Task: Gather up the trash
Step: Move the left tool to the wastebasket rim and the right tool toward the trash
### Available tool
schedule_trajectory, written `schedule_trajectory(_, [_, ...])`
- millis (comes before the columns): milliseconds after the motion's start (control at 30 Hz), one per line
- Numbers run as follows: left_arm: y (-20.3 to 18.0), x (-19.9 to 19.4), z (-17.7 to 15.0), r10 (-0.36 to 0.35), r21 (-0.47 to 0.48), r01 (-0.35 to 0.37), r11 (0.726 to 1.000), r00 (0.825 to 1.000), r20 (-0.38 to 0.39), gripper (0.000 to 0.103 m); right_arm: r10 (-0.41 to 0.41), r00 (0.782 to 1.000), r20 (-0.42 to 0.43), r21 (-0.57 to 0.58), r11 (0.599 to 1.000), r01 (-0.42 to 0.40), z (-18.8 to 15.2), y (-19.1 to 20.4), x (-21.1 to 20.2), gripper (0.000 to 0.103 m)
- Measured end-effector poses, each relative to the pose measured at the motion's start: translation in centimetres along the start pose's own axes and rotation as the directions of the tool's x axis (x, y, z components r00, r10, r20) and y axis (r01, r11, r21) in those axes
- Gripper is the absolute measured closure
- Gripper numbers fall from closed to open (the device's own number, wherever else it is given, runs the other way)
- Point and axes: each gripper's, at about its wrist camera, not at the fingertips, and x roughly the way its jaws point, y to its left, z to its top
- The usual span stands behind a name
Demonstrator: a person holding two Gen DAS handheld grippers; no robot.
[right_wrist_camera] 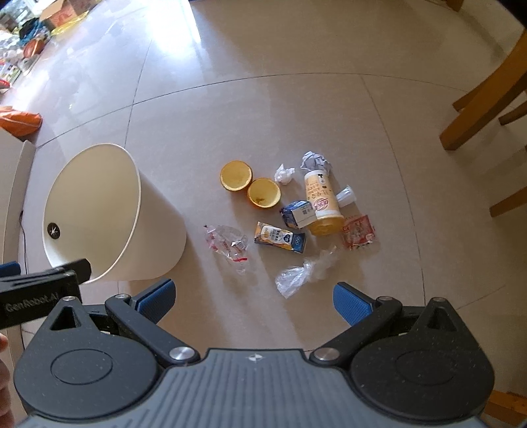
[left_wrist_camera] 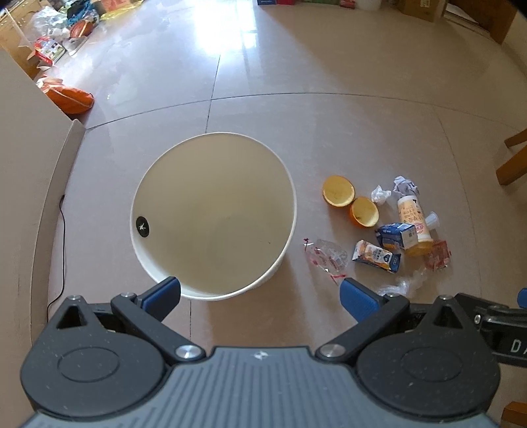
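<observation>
A cream round bin [left_wrist_camera: 250, 283] [right_wrist_camera: 158, 217] stands on the tiled floor. Right of it lies scattered trash: two orange peel halves [right_wrist_camera: 235, 176] [left_wrist_camera: 339, 191], a yellow bottle [right_wrist_camera: 321, 204] [left_wrist_camera: 411, 214], two small drink cartons [right_wrist_camera: 280, 238] [left_wrist_camera: 377, 255], a clear wrapper [right_wrist_camera: 227, 243] [left_wrist_camera: 326, 255], a clear plastic bag [right_wrist_camera: 303, 271], a red packet [right_wrist_camera: 359, 232] and crumpled paper [right_wrist_camera: 314, 161]. My left gripper [left_wrist_camera: 260, 296] hangs open over the bin's near rim, nothing between its blue pads. My right gripper [right_wrist_camera: 253, 299] is open above the floor near the plastic bag, holding nothing.
Wooden chair legs [right_wrist_camera: 484, 98] stand at the right. An orange bag [left_wrist_camera: 70, 98] and a pile of clutter [left_wrist_camera: 66, 29] lie at the far left. A beige furniture edge [left_wrist_camera: 39, 171] and a black cable [left_wrist_camera: 62, 237] run along the left.
</observation>
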Motion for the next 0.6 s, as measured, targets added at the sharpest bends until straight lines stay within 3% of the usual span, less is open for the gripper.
schedule_trajectory(267, [-0.3,0.1,-0.1,0.012,-0.058,-0.014,0.998,1.0,-0.022,0.001,0.04,0.999,0.001,-0.023,0.999,-0.04,0.6,-0.6,-0.2,0.0])
schedule_trajectory(600, [0.0,0.0,-0.2,0.009,-0.091,-0.009,0.996,1.0,0.009,0.001,0.045,0.999,0.009,-0.041,0.998,-0.044,1.3,-0.8,-0.3,0.0])
